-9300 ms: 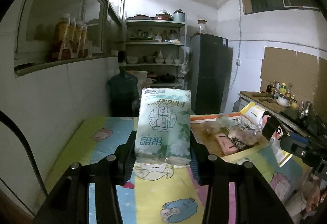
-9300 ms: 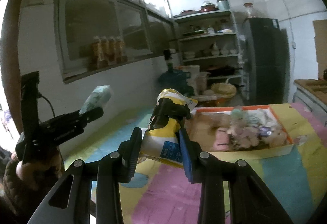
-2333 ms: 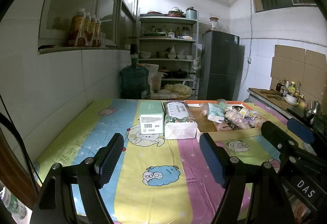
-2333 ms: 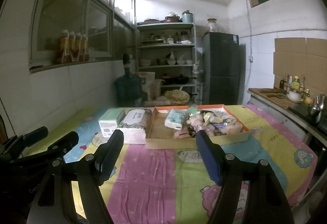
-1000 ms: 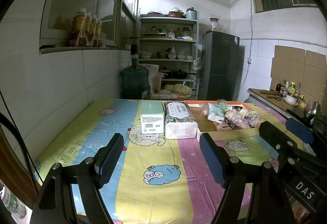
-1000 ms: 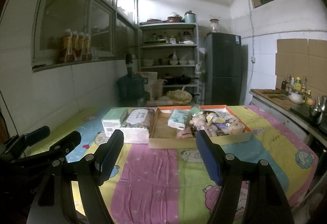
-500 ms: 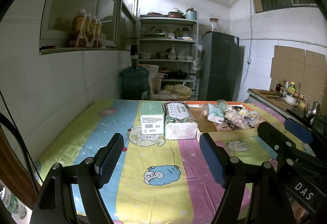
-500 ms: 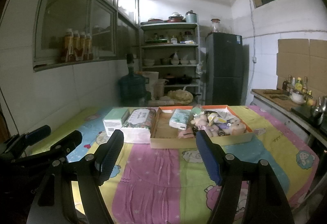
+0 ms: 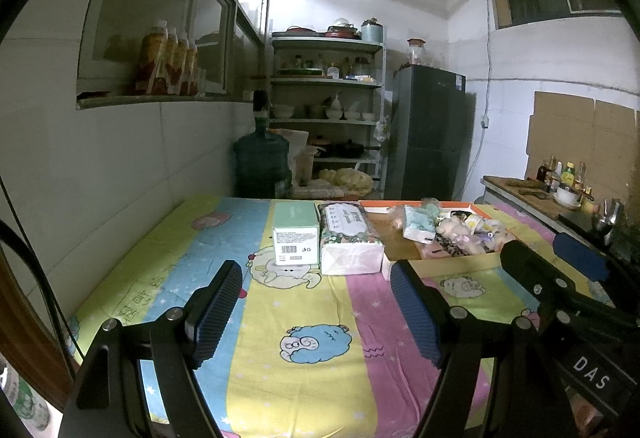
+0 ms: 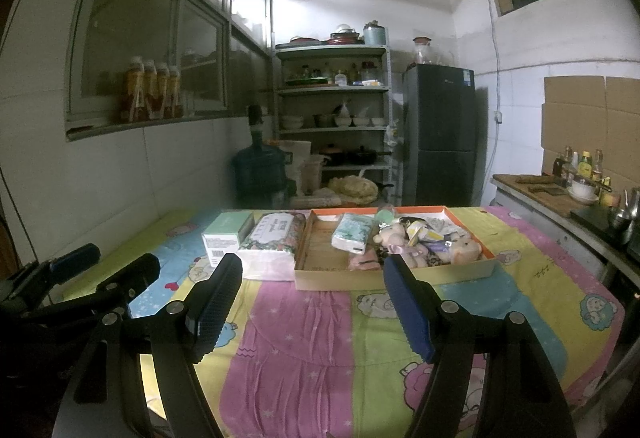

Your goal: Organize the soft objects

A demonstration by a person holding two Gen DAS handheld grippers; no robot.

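Both your claws, left claw (image 9: 316, 312) and right claw (image 10: 312, 304), are hanging spread and empty above the counter (image 9: 256, 318). Ahead of them one green box (image 9: 296, 234) and one floral tissue pack (image 9: 348, 238) are lying side by side, touching, left of one cardboard tray (image 10: 316, 258) heaped with plush toys (image 10: 424, 238) and one pale tissue packet (image 10: 352, 232).

the near cloth (image 10: 304, 338) lies bare; tissue packs (image 10: 272, 238) and box (image 10: 394, 272) apparently crowd the far half.
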